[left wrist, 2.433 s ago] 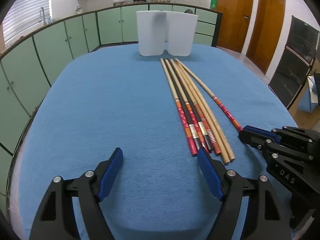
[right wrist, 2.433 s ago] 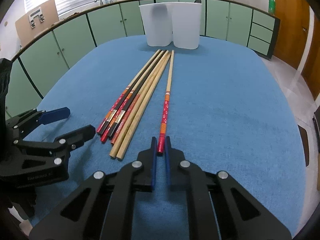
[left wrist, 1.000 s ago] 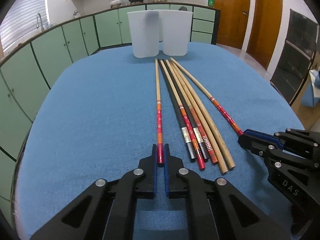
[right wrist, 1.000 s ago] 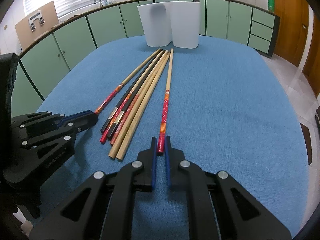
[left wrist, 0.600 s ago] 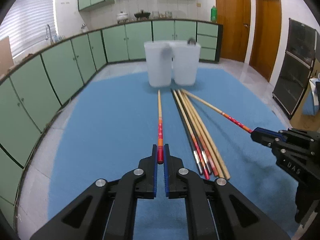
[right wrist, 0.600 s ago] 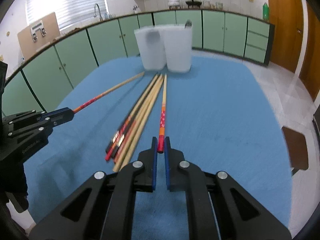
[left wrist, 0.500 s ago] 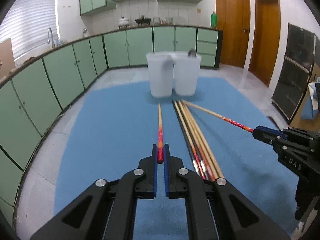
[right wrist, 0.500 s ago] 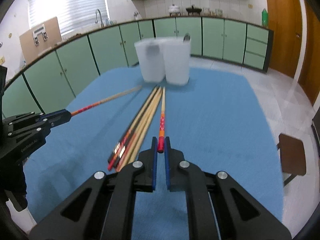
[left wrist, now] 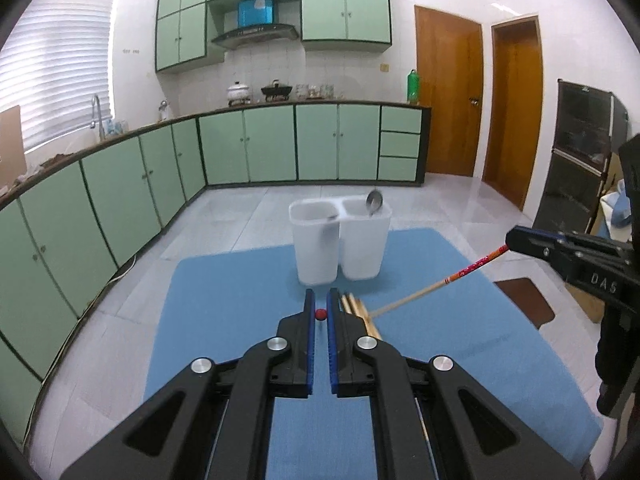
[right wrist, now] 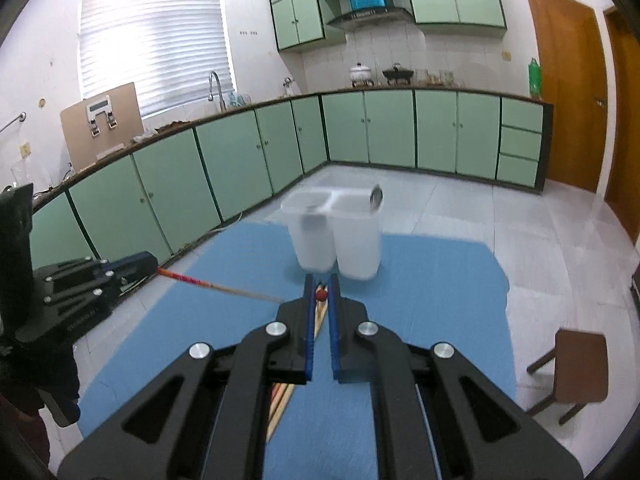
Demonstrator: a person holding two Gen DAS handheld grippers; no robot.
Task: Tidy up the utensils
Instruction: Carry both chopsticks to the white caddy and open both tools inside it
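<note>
My left gripper (left wrist: pixel 320 314) is shut on a red-ended chopstick (left wrist: pixel 320 313), seen end-on, held high above the blue table (left wrist: pixel 224 300). My right gripper (right wrist: pixel 321 295) is shut on a second red-ended chopstick (right wrist: pixel 321 295), also end-on. In the left wrist view that second chopstick (left wrist: pixel 436 286) slants down from the right gripper (left wrist: pixel 510 242). In the right wrist view the left gripper (right wrist: pixel 150 266) holds its chopstick (right wrist: pixel 216 285) slanting down. A white two-compartment holder (left wrist: pixel 340 248) stands at the table's far end, with a metal spoon (left wrist: pixel 374 202) in its right compartment. Several chopsticks (left wrist: pixel 360 312) lie on the table.
Green kitchen cabinets (left wrist: pixel 120 184) run along the left and back. A brown stool (right wrist: pixel 572 364) stands right of the table. A dark cabinet (left wrist: pixel 576 152) and wooden doors (left wrist: pixel 448 104) are at the right.
Both grippers have risen well above the table, each lifting its chopstick; the chopsticks now point down towards the table and the holder looks smaller and lower in both views.
</note>
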